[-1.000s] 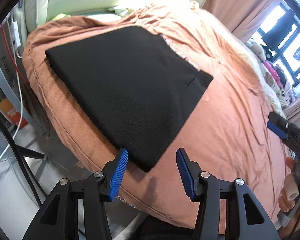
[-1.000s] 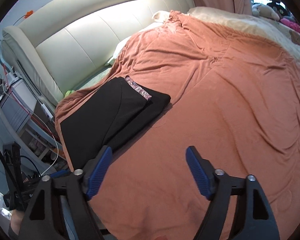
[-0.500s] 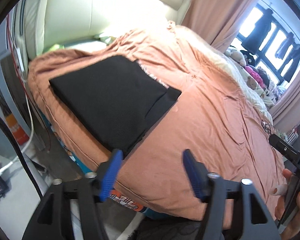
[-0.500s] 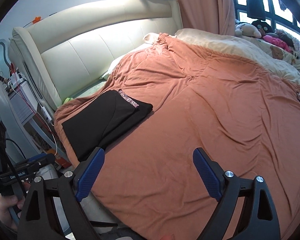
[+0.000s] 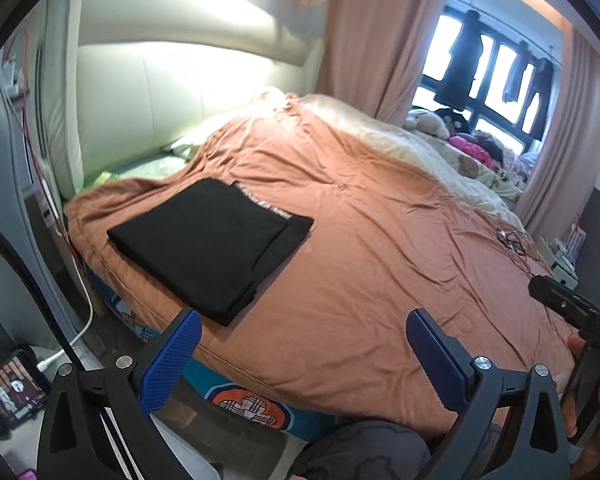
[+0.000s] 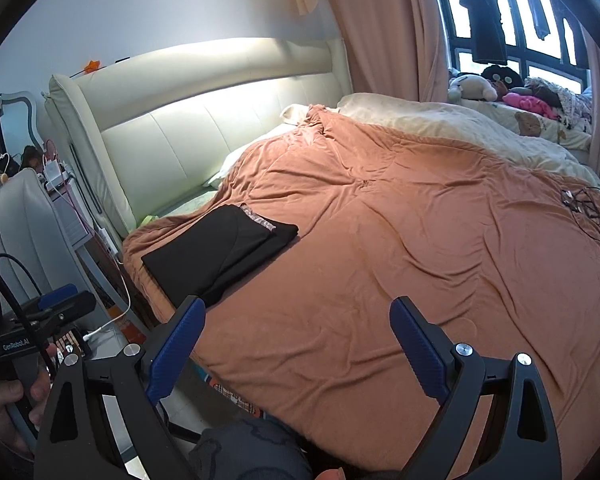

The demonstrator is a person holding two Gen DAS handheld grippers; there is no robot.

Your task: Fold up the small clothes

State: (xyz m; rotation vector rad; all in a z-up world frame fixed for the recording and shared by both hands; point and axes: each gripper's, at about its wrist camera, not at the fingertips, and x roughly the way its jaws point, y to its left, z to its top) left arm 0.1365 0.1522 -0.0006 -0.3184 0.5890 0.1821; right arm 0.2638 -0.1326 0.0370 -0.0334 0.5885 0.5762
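I see the folded black garment (image 5: 210, 240) lying left of centre on the orange bedspread (image 5: 380, 264). Left gripper (image 5: 300, 354) fingers just opened wide, holding nothing; right gripper (image 6: 296, 346) fingers apart, empty.

Right claw (image 5: 572, 312) cut off at frame edge; phone (image 5: 14, 386) screen content too small.

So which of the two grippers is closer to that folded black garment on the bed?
Left. The left gripper sits just off the folded black garment; the right gripper is further along the bed edge.
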